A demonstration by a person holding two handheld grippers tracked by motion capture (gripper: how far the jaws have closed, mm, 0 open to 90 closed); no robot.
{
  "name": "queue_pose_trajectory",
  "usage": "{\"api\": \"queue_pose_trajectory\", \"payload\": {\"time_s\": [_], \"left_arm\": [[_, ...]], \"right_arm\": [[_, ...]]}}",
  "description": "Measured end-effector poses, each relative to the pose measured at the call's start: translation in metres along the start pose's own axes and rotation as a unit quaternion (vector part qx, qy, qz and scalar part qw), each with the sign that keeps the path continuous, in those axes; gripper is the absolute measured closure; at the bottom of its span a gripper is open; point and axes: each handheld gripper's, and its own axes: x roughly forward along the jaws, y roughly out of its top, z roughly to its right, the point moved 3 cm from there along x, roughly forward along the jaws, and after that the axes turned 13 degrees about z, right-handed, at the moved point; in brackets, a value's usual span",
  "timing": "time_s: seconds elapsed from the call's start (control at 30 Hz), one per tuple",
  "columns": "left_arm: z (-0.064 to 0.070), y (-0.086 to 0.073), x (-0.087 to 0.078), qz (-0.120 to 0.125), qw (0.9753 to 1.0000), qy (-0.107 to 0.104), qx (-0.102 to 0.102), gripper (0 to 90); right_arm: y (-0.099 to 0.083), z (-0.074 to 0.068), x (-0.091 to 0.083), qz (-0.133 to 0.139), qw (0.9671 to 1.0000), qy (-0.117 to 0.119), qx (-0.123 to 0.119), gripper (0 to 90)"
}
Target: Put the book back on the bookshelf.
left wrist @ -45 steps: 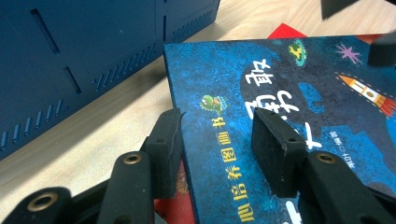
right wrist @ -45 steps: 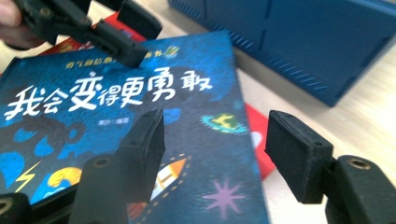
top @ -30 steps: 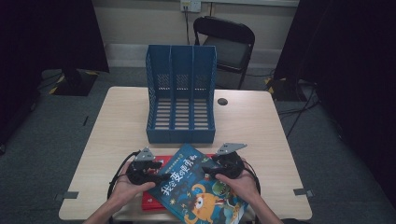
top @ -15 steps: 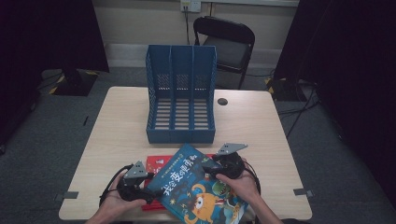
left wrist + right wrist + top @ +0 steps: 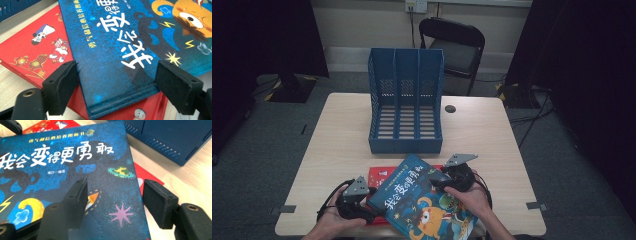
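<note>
Left gripper [image 5: 371, 206] had pulled back toward table's near edge since a second ago, away from blue book's [image 5: 424, 202] upper left side; right gripper [image 5: 438, 179] barely shifted. Blue book lay askew on red book [image 5: 380, 176], near front edge of table [image 5: 332, 145], just before blue file rack [image 5: 406, 100]. Left jaws stood wide apart, straddling blue book's spine corner [image 5: 110, 100], gripping nothing. Right jaws also spread, one over cover, other past book's right edge [image 5: 140, 202], not clamped.
</note>
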Motion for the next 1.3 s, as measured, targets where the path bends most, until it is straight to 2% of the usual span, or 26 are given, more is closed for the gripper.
{"api": "queue_pose_trajectory", "payload": {"time_s": [0.33, 0.37, 0.4, 0.47, 0.53, 0.63, 0.7, 0.8, 0.83, 0.97, 1.3], "left_arm": [[-0.003, 0.0, 0.002, 0.006, 1.0, 0.0, 0.001, 19.2], [-0.008, 0.002, 0.003, 0.02, 0.9995, 0.013, -0.018, 26.4], [-0.008, 0.002, 0.003, 0.02, 0.9995, 0.013, -0.018, 32.7], [-0.016, 0.005, 0.007, 0.026, 0.9994, 0.009, -0.021, 34.6], [-0.018, 0.007, 0.009, 0.026, 0.9993, 0.007, -0.025, 34.6], [-0.019, 0.005, 0.003, 0.02, 0.9995, 0.006, -0.024, 34.6], [-0.018, 0.002, -0.002, 0.016, 0.9997, -0.001, -0.02, 33.2], [-0.017, 0.0, -0.006, 0.009, 0.9998, 0.0, -0.019, 30.7], [-0.016, -0.001, -0.009, 0.004, 0.9999, -0.001, -0.013, 30.4], [-0.013, -0.001, -0.008, -0.002, 1.0, -0.001, 0.0, 27.2], [-0.014, 0.0, -0.006, 0.002, 1.0, 0.009, -0.003, 30.7]], "right_arm": [[0.0, 0.001, -0.003, -0.006, 1.0, -0.004, -0.005, 43.1], [-0.001, 0.002, -0.005, -0.006, 1.0, -0.004, -0.004, 44.3], [-0.001, 0.002, -0.005, -0.006, 1.0, -0.004, -0.004, 44.3], [-0.001, 0.003, -0.005, -0.006, 1.0, -0.004, -0.004, 44.7], [-0.002, 0.004, -0.005, -0.005, 1.0, -0.004, -0.003, 45.4], [-0.003, 0.004, -0.006, -0.003, 1.0, -0.002, -0.001, 45.2], [-0.003, 0.005, -0.006, -0.003, 1.0, 0.0, 0.0, 44.4], [-0.003, 0.004, -0.007, -0.004, 1.0, 0.001, 0.002, 43.3], [-0.003, 0.004, -0.007, -0.004, 1.0, 0.001, 0.002, 43.2], [-0.004, 0.004, -0.008, -0.004, 1.0, -0.001, 0.003, 41.3], [-0.005, 0.004, -0.01, -0.005, 1.0, 0.001, 0.001, 42.7]]}}
